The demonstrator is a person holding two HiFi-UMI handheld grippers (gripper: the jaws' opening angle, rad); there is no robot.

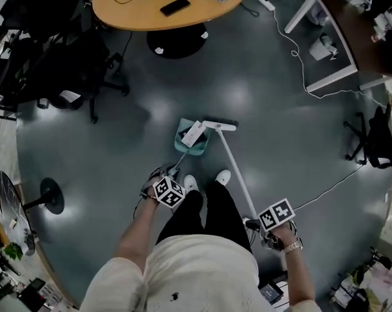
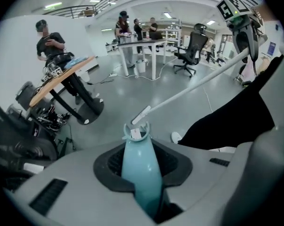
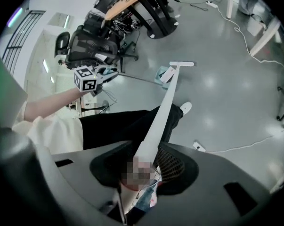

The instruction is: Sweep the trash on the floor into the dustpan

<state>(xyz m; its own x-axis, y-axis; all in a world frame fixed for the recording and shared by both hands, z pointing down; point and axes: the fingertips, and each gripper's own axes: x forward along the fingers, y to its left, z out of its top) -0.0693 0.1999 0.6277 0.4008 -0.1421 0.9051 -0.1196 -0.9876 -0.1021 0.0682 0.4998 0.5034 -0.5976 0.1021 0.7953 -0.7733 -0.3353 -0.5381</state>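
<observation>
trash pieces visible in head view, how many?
1: a white card at the mouth of the teal dustpan, near the head of the broom. Smaller bits may be too small to see.

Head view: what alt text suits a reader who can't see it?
Seen from above, a person holds a teal dustpan on the floor with the left gripper, white paper in it. The right gripper holds a white broom, its head beside the dustpan.

The right gripper is clamped on the white broom. The broom's head sits just beside the teal dustpan. 1 white paper lies on it.
</observation>
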